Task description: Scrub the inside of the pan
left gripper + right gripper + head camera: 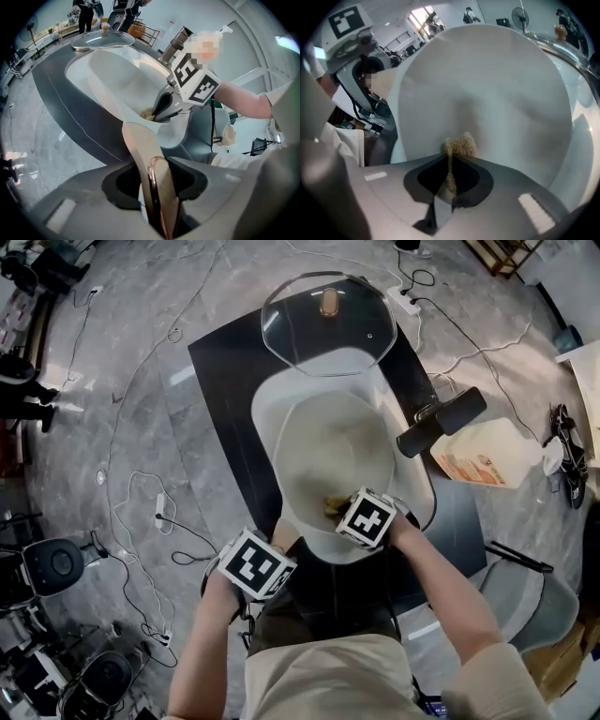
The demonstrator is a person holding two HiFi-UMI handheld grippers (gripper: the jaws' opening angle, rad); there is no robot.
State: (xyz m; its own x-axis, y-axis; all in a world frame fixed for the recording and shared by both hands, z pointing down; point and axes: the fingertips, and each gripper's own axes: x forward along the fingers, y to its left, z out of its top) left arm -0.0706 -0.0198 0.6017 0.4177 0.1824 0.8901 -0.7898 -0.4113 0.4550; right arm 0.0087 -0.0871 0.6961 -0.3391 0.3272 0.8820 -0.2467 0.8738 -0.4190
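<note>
A white pan lies tilted in a white basin on the black table. My left gripper is shut on the pan's beige handle, which runs between the jaws with its copper-coloured ring toward the camera. My right gripper reaches into the pan's near side, shut on a tan scrub sponge. The sponge presses against the pan's inner wall. In the left gripper view the right gripper shows over the pan rim with the sponge at its tips.
A glass lid with a wooden knob rests on the basin's far end. To the right lie a black-handled tool and a plastic jug. Cables and chairs crowd the marble floor around the table.
</note>
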